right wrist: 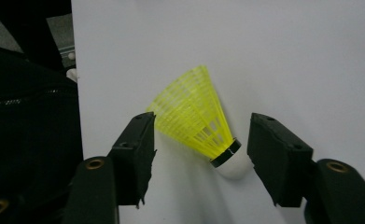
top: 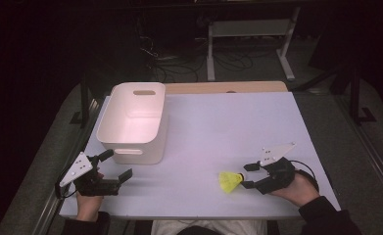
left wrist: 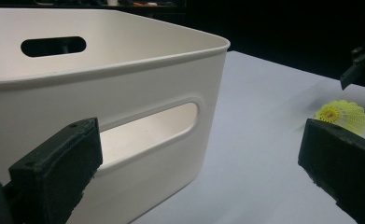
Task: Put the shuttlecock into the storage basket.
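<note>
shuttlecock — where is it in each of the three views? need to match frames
High view: yellow shuttlecock lies low, right of centre, just ahead of the right gripper.
Left gripper view: at the right edge, mid-height, above that gripper's own jaw.
Right gripper view: centre, between the open jaws, white cork end lowest.
Shared landmark: the white table, seen under it in all three views.

both grippers, left (top: pixel 115 166) and right (top: pixel 248 176), jaws apart, hand-held
</note>
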Demonstrator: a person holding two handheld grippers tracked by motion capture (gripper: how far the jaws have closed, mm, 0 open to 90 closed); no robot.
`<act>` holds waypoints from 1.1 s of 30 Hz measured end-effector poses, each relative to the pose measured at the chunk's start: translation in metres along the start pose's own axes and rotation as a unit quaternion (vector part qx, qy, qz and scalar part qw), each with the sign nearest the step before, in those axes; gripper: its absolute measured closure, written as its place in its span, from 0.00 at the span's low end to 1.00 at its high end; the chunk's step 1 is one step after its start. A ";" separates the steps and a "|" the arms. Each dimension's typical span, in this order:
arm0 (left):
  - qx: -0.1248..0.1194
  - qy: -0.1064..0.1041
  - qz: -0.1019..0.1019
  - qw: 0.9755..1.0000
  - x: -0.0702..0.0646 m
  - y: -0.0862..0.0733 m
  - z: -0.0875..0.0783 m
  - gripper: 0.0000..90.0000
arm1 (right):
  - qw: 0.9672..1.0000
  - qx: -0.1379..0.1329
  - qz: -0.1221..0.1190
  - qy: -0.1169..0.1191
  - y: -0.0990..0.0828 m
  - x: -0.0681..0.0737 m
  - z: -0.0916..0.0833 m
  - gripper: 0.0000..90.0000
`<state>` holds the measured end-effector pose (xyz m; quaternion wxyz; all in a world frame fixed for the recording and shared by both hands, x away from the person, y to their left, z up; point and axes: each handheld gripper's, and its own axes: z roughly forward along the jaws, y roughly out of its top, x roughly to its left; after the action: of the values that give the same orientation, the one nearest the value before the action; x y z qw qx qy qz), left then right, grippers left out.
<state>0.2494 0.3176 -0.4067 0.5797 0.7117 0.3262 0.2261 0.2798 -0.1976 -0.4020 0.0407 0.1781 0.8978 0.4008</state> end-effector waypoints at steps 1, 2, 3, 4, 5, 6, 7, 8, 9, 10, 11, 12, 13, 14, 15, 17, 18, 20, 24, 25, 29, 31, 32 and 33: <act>0.000 -0.001 0.000 1.000 0.000 0.000 0.000 0.00 | 1.000 0.002 -0.003 0.004 0.000 0.000 0.001 0.50; 0.000 -0.001 0.000 1.000 0.000 0.000 0.000 0.00 | 1.000 0.004 -0.004 0.006 0.000 0.000 0.001 0.51; 0.000 -0.001 0.000 1.000 0.000 0.000 0.000 0.00 | 1.000 0.005 -0.007 0.007 0.000 0.000 0.002 0.53; 0.000 -0.001 0.000 1.000 0.000 0.000 0.000 0.00 | 1.000 0.005 -0.008 0.010 0.000 0.001 0.002 0.55; 0.000 -0.001 0.000 1.000 0.000 0.000 0.000 0.00 | 1.000 0.005 -0.010 0.013 0.000 0.001 0.002 0.57; 0.000 -0.002 0.000 1.000 0.000 0.000 0.000 0.00 | 1.000 0.007 -0.010 0.017 0.000 0.001 0.002 0.58; 0.000 -0.002 0.000 1.000 0.000 0.000 0.000 0.00 | 1.000 0.008 -0.011 0.019 0.001 0.002 0.002 0.60; 0.000 -0.002 0.000 1.000 0.000 0.000 0.000 0.00 | 1.000 0.009 -0.015 0.021 0.001 0.002 0.003 0.62; 0.000 -0.002 0.001 1.000 0.000 0.000 0.000 0.00 | 1.000 0.011 -0.015 0.024 0.001 0.002 0.003 0.64; 0.000 -0.003 0.001 1.000 0.000 0.000 0.000 0.00 | 0.999 0.013 -0.016 0.027 0.001 0.002 0.003 0.66; 0.000 -0.003 0.001 1.000 0.000 0.000 0.000 0.00 | 0.999 0.014 -0.017 0.031 0.001 0.002 0.004 0.69; 0.000 -0.003 0.001 1.000 0.000 0.000 0.000 0.00 | 0.999 0.016 -0.018 0.034 0.001 0.002 0.004 0.71; 0.001 -0.003 0.001 1.000 0.000 0.000 0.000 0.00 | 0.999 0.019 -0.018 0.037 0.001 0.003 0.005 0.74; 0.001 -0.004 0.001 1.000 0.000 0.000 0.000 0.00 | 0.999 0.020 -0.020 0.039 0.001 0.003 0.005 0.75; 0.001 -0.004 0.001 1.000 0.000 0.000 0.000 0.00 | 0.999 0.021 -0.019 0.041 0.001 0.003 0.006 0.76; 0.001 -0.005 0.001 1.000 0.000 0.000 0.001 0.00 | 0.998 0.024 -0.020 0.047 0.000 0.003 0.007 0.78; 0.002 -0.006 0.001 1.000 0.000 0.000 0.001 0.00 | 0.998 0.026 -0.021 0.049 0.000 0.004 0.008 0.79; 0.003 -0.006 0.000 1.000 0.000 0.000 0.001 0.00 | 0.998 0.031 -0.021 0.054 0.000 0.004 0.009 0.82; 0.002 -0.006 0.001 1.000 0.000 0.000 0.001 0.00 | 0.997 0.038 -0.021 0.059 0.001 0.004 0.011 0.88; 0.002 -0.006 0.001 1.000 0.000 0.000 0.001 0.00 | 0.997 0.040 -0.020 0.061 0.000 0.004 0.012 0.90; 0.002 -0.006 0.001 1.000 0.000 0.000 0.001 0.00 | 0.996 0.051 -0.017 0.067 0.000 0.005 0.014 0.94; 0.002 -0.006 0.001 1.000 0.000 0.000 0.001 0.00 | 0.996 0.053 -0.017 0.069 0.000 0.005 0.015 0.95; 0.002 -0.006 0.001 1.000 0.000 0.000 0.001 0.00 | 0.996 0.054 -0.015 0.071 0.000 0.005 0.016 0.95; 0.002 -0.006 0.001 1.000 0.000 0.000 0.001 0.00 | 0.996 0.053 -0.014 0.074 0.000 0.005 0.016 0.96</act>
<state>0.2497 0.3171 -0.4069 0.5801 0.7144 0.3227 0.2214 0.2784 -0.1845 -0.4126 -0.0293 0.1375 0.9207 0.3641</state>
